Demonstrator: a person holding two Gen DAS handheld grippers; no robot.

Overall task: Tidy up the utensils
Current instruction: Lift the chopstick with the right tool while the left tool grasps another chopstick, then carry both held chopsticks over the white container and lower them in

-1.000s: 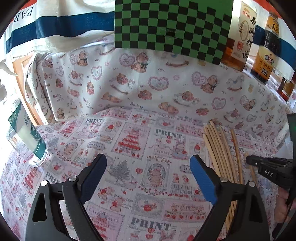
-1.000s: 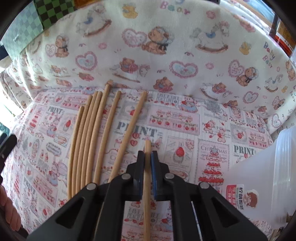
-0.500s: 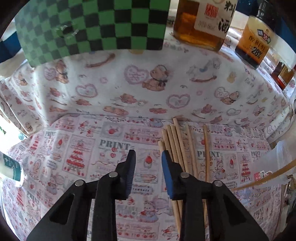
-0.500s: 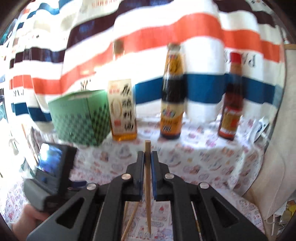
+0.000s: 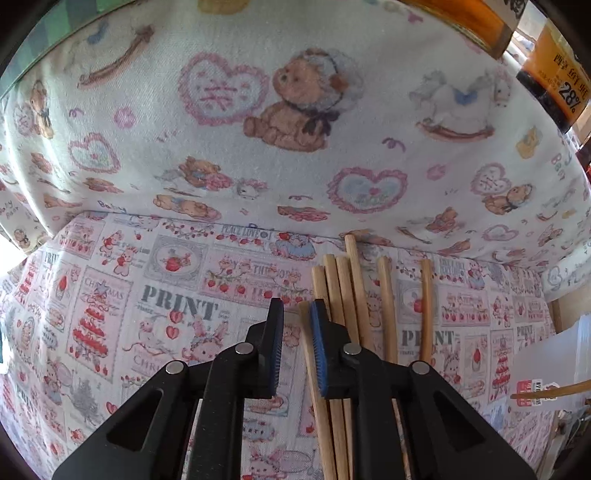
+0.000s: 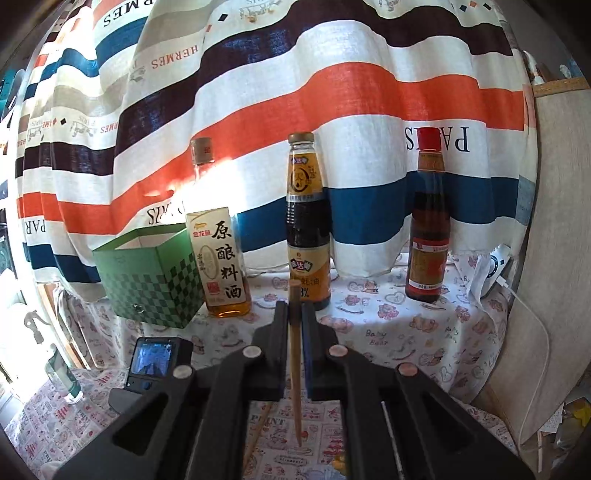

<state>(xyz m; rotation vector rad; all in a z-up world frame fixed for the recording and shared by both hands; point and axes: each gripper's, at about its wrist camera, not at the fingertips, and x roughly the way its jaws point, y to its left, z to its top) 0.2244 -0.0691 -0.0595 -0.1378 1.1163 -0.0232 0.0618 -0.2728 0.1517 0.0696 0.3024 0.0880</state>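
One round wooden chopstick [image 6: 294,354] sits clamped in the right gripper [image 6: 294,314]; left gripper [image 5: 297,325] jaws closing around another.

Beneath the left gripper [image 5: 295,317] the lower ends of the pale wooden chopsticks [image 5: 341,291] are hidden. Far ahead, the green checkered box [image 5: 55,29] and amber glass bottles [image 5: 469,18] are cut off by the frame's edge.
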